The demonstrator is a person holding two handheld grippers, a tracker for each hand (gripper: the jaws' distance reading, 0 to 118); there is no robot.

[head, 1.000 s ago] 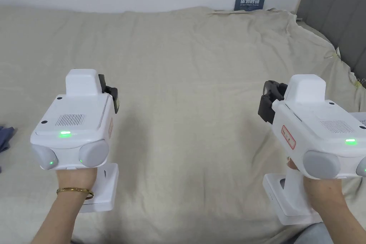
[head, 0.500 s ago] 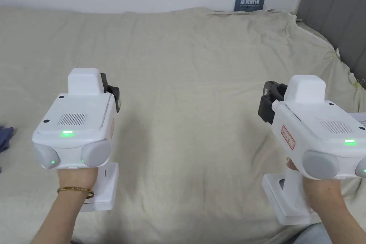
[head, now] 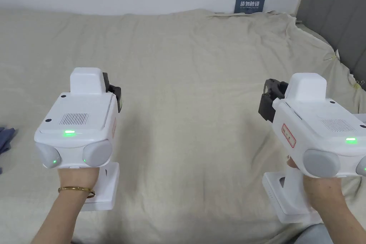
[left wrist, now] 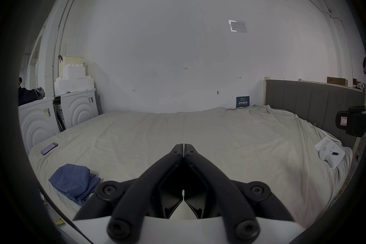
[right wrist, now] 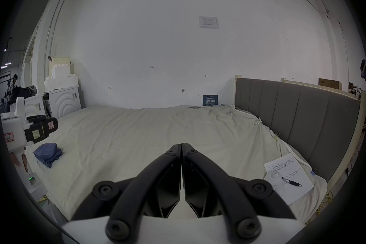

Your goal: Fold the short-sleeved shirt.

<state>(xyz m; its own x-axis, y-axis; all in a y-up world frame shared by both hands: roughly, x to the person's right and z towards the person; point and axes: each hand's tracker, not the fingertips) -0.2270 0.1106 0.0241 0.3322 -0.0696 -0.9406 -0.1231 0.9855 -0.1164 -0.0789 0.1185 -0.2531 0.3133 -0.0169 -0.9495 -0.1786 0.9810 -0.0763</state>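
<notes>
Shirt [left wrist: 74, 181] lies bunched at the bed's [head: 186, 76] left edge, phone [left wrist: 49, 148] beyond it. Left gripper [left wrist: 183, 151] and right gripper [right wrist: 181, 144] hang over the bed's near side, well apart. Notepaper [right wrist: 291, 179] with pen [right wrist: 293, 182] on it sits far right, beside the headboard [right wrist: 297, 119].

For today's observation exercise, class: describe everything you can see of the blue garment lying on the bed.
The blue garment is a dusty blue, soft-looking cloth, bunched into a loose, rumpled heap rather than spread flat or neatly folded. Its sleeves and collar cannot be made out. It lies on the beige bed sheet near the bed's left edge, to the left of the left hand-held gripper. Nothing but the sheet touches it; both grippers are apart from it.
</notes>
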